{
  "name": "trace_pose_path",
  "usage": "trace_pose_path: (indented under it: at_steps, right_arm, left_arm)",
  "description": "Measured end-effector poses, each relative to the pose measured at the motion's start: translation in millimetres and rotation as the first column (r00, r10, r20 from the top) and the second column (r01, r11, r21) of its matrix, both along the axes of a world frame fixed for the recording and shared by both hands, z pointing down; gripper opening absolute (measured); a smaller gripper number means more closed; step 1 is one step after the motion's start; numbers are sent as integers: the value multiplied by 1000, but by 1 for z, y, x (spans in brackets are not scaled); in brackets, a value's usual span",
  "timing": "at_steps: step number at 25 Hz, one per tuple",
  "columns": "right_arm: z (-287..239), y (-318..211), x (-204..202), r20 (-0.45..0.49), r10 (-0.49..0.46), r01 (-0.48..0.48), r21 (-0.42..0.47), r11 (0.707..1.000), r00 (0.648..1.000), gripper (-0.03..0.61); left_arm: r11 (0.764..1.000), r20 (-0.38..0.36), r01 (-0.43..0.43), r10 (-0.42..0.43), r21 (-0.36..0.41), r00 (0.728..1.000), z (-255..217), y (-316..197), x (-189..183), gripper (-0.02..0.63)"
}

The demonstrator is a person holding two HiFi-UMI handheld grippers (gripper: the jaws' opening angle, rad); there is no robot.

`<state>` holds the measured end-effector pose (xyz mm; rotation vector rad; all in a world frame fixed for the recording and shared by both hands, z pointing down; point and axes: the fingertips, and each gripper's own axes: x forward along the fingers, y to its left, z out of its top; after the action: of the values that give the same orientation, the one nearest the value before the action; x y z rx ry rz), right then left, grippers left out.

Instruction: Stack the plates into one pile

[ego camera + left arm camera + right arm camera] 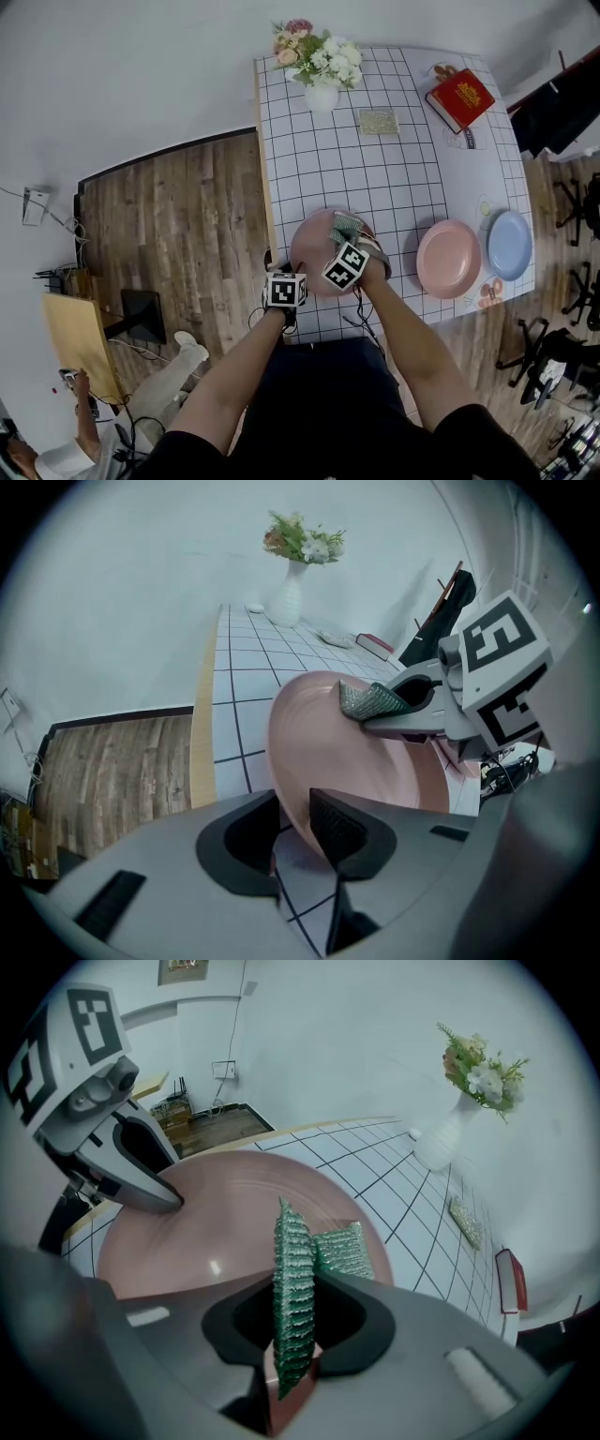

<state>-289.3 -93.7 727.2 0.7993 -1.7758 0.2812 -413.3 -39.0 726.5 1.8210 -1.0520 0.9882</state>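
Person with two hand-held grippers.

- **Left gripper**: grey moulded shell with black ribbed pads.
- **Right gripper**: matching grey shell with green knobbly pads.
- **Marker cubes:** each gripper carries a white one, left and right, printed with black square patterns.
- **Cables**: thin and black, trailing below the cubes.
- **Clothing:** short black sleeves and a dark garment.

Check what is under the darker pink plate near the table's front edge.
Beneath its lifted rim, only checked tablecloth shows. The darker pink plate hides whatever lies under its middle.
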Motion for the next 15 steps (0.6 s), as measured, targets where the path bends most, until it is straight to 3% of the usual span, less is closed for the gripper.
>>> trace_pose_path:
  at_steps: [15]
  right_arm:
    - [-2, 16, 20, 37, 76, -75, -27, 997, 996, 80]
  left_arm:
    - [1000, -7, 4, -4, 2, 1000, 0, 0, 0, 95]
